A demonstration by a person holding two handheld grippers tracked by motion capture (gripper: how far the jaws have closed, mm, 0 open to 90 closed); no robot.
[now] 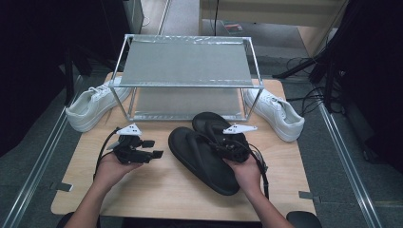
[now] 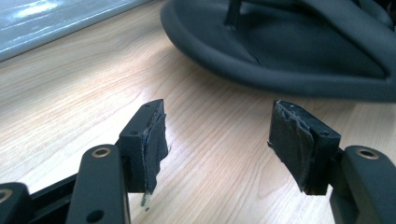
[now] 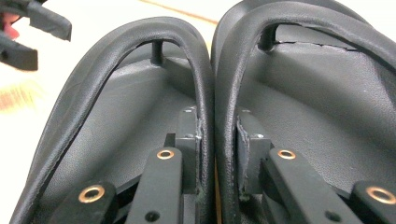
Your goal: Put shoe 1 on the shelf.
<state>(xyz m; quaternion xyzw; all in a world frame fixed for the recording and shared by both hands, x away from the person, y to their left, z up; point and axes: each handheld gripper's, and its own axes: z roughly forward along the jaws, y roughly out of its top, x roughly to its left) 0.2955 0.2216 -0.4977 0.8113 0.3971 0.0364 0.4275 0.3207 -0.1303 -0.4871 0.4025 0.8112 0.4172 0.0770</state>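
The right gripper point(image 3: 217, 154) is pinching both black flip-flops' point(image 1: 209, 152) straps together, readying a lift toward the rack point(image 1: 185, 85); the left gripper's point(image 2: 217, 140) jaws are standing spread, empty.

txt: none legible | labels: none | nos.: none

The high view was dim at its edges, the surroundings nearly black, while the table point(image 1: 157, 190) sat evenly lit from above. In the left gripper view a bright glare patch washed the wood between the jaws. The right gripper view was overexposed at upper left, where the other claw point(image 3: 32, 35) showed blurred.
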